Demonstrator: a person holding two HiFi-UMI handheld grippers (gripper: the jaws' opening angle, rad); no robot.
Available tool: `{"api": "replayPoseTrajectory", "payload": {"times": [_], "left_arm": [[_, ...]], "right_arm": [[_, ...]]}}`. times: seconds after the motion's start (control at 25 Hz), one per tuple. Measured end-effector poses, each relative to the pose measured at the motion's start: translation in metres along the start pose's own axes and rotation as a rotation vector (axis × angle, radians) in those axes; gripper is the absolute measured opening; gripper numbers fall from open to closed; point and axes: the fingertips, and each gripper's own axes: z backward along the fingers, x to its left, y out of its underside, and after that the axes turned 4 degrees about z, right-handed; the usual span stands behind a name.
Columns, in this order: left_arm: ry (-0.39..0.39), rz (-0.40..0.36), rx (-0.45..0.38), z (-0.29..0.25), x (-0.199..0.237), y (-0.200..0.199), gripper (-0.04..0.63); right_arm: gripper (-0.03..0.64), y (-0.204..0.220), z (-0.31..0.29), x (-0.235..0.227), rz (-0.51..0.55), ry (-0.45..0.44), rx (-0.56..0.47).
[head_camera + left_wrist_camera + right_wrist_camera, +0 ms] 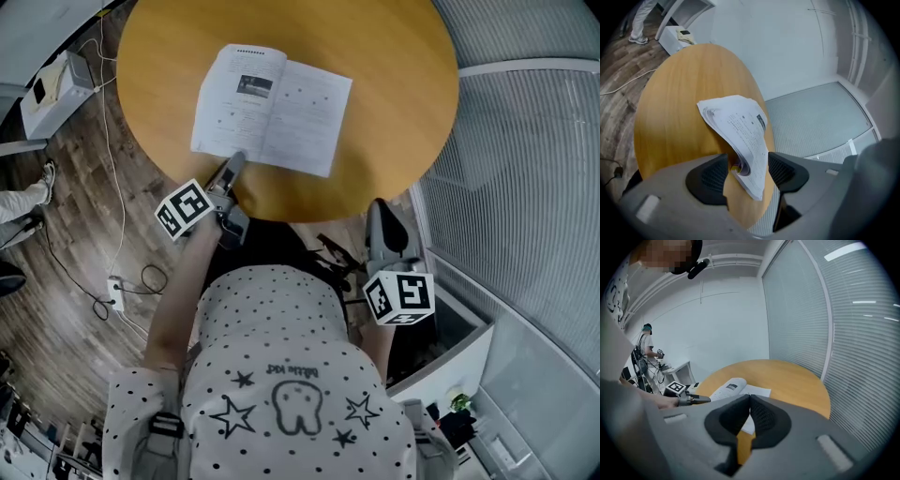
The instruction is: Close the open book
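Observation:
An open book [272, 108] with white printed pages lies on the round wooden table [394, 112], nearer its left side. My left gripper [234, 161] is at the book's near edge, under the left page. In the left gripper view its jaws stand apart with the curled page edges of the book [740, 126] between them; the dark pads [712, 178] do not press on the paper. My right gripper [377, 211] hangs off the table's near edge, beside my body. Its jaws are shut and hold nothing [750, 399].
A white box [52, 89] sits on a low shelf at the left. Cables and a power strip [115, 291] lie on the wooden floor. Window blinds [525, 187] run along the right. Another person [647, 345] stands at the far left of the room.

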Motion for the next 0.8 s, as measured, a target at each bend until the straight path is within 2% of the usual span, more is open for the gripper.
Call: {"api": "replayPoseTrajectory", "payload": {"times": [0.16,0.4,0.8], "left_arm": [[0.006,0.062,-0.019,-0.008,0.009,-0.006,0.259],[0.023,0.204,-0.079,-0.023,0.022,-0.021,0.259],[-0.010,0.163,-0.217,-0.013,0.040,-0.069,0.257]], "right_arm": [[0.003,0.001,0.002,0.001,-0.001,0.003,0.010],[0.003,0.004,0.003,-0.003,-0.002,0.018,0.022],[0.003,0.006,0.003,-0.006,-0.006,0.030,0.014]]}}
